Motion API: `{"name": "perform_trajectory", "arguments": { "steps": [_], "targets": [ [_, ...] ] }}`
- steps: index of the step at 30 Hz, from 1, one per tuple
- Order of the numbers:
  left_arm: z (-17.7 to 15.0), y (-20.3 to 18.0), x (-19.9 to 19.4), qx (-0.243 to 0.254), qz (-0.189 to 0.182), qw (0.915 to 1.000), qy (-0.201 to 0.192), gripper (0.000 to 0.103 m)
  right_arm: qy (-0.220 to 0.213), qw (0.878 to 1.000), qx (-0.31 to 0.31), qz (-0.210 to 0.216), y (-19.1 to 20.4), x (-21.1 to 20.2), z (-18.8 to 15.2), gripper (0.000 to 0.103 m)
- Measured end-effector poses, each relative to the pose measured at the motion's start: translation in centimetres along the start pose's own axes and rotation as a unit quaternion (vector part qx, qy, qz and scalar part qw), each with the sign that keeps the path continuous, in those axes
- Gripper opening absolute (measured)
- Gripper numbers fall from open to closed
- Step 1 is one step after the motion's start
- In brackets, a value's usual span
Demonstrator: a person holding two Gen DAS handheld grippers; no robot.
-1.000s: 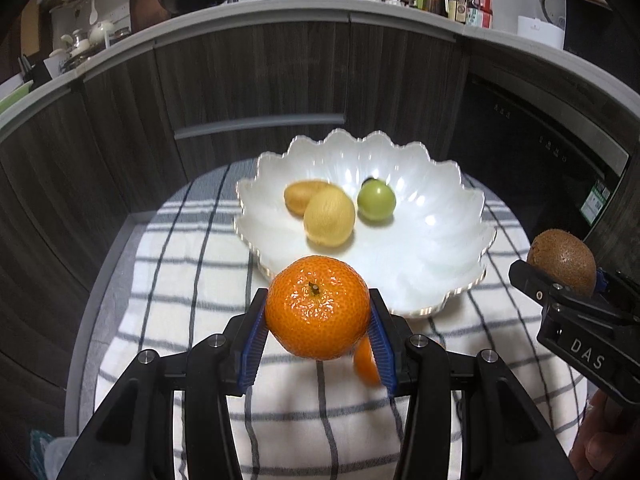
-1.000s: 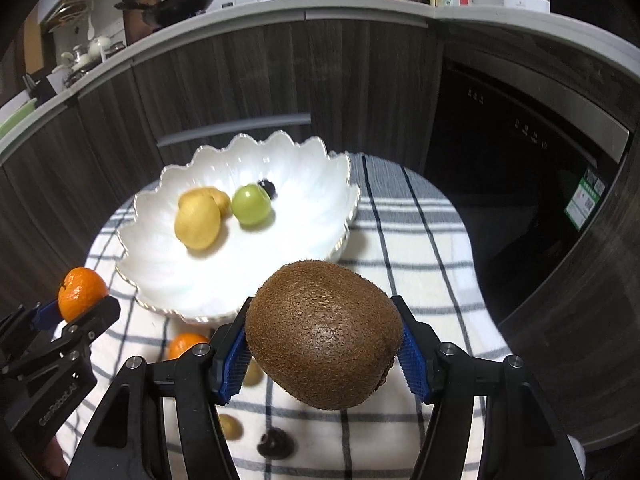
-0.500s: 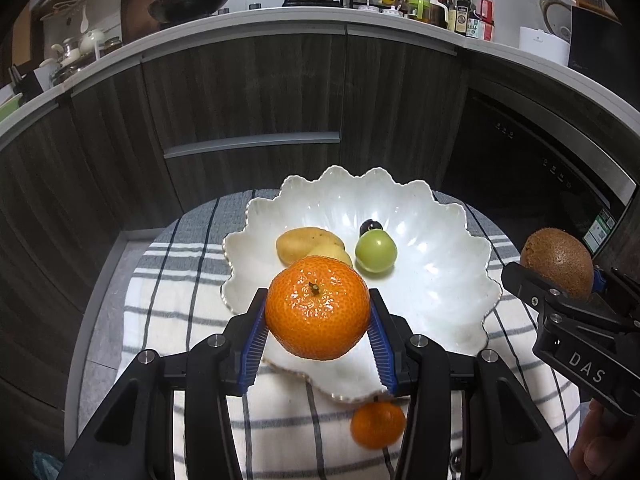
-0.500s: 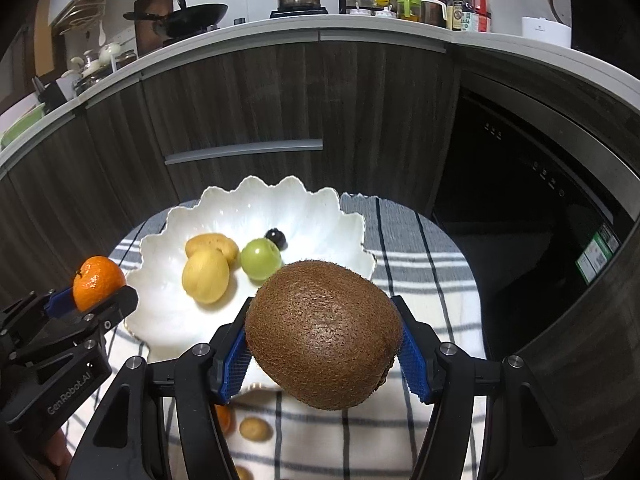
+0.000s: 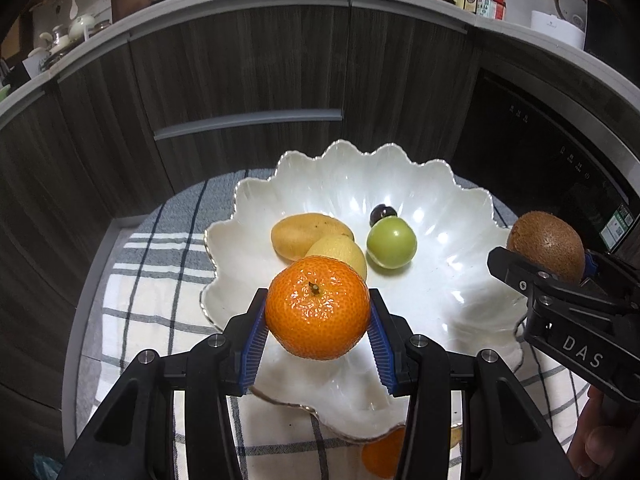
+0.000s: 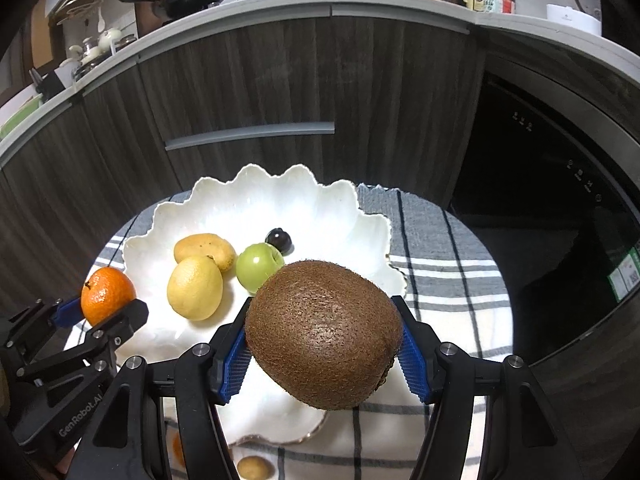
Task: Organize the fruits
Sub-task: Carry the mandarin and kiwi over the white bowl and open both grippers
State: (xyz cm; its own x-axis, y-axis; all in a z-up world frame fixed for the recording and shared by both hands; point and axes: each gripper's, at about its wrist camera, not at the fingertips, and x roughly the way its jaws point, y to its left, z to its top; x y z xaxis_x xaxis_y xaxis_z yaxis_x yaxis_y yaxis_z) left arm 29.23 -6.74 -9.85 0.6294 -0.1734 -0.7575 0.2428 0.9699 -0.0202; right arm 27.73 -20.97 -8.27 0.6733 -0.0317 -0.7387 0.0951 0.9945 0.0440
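Two fruits are in my jaws above the white scalloped bowl (image 5: 460, 200): my left gripper (image 5: 318, 334) clamps a mandarin (image 5: 317, 313) over its near rim, my right gripper (image 6: 324, 354) clamps a kiwi (image 6: 324, 334) over its right side.

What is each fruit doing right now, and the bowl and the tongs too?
Round orange mandarin: held in the air by the left tongs.
Fuzzy brown kiwi: clamped in the right tongs.
White scalloped bowl: upright on the checked cloth.
Small green apple, yellow lemon, yellow mango, dark grape: lying in the bowl.
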Motion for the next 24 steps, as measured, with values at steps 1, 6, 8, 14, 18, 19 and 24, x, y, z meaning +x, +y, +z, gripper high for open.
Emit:
{"name": "perform_trajectory", "arguments": {
  "steps": [1,6,8,14,18,19,24],
  "targets": [
    [-0.1,0.0,0.3,0.001,-0.001,1.0000,0.002,0.046,0.002,1.000,0.000,0.001,0.0,0.3,0.0,0.064],
    [-0.3,0.0,1.4,-0.001,-0.004,0.9999,0.016,0.047,0.015,1.000,-0.002,0.006,0.1,1.8,0.2,0.064],
    [-0.4,0.1,1.6,-0.004,-0.004,0.9998,0.022,0.047,0.020,1.000,-0.004,0.009,0.1,2.1,0.2,0.064],
    [-0.4,0.4,1.2,-0.010,0.010,0.9997,0.018,0.071,0.028,1.000,-0.009,0.003,0.1,2.6,0.2,0.065],
    [-0.2,0.4,0.3,-0.011,0.023,0.9997,0.005,0.080,0.008,1.000,-0.008,-0.008,0.0,1.6,0.5,0.077],
    [-0.1,0.4,0.0,-0.011,0.023,0.9997,0.004,0.080,0.003,1.000,-0.008,-0.011,0.0,1.3,0.6,0.081],
    [0.1,0.4,-1.4,-0.010,0.032,0.9994,-0.012,0.090,-0.014,1.000,-0.005,-0.024,-0.2,-0.2,1.0,0.083]
  ]
}}
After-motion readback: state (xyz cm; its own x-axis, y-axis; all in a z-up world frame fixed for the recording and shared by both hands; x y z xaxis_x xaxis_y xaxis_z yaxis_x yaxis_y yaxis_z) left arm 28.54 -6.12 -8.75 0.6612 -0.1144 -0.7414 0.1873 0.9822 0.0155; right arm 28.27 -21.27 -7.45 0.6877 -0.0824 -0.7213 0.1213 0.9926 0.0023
